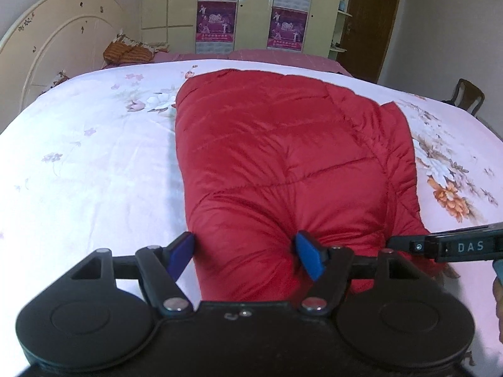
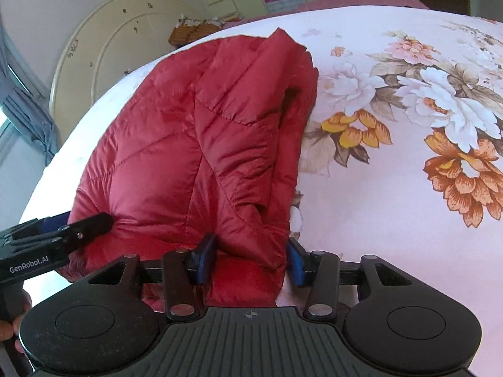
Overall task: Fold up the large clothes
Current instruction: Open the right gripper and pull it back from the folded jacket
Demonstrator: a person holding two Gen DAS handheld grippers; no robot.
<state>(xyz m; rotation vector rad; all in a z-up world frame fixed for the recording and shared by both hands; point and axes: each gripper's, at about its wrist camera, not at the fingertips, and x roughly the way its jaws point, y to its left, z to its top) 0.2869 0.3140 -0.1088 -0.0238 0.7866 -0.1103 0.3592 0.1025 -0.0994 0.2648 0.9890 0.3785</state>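
The red jacket [image 1: 283,157] lies on the bed [image 1: 94,157], long axis running from bottom centre up toward the headboard [image 1: 63,47], its near end bunched between the pads of both the left claw [image 1: 245,251] and the right claw [image 2: 248,257], each gripping fabric.

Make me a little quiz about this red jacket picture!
1. True or false: the jacket is blue.
2. The jacket lies on: A a desk, B a bed, C the floor.
3. Which grippers have jacket between their jaws?

Key: 1 false, it is red. 2 B. 3 both, the left gripper and the right gripper.
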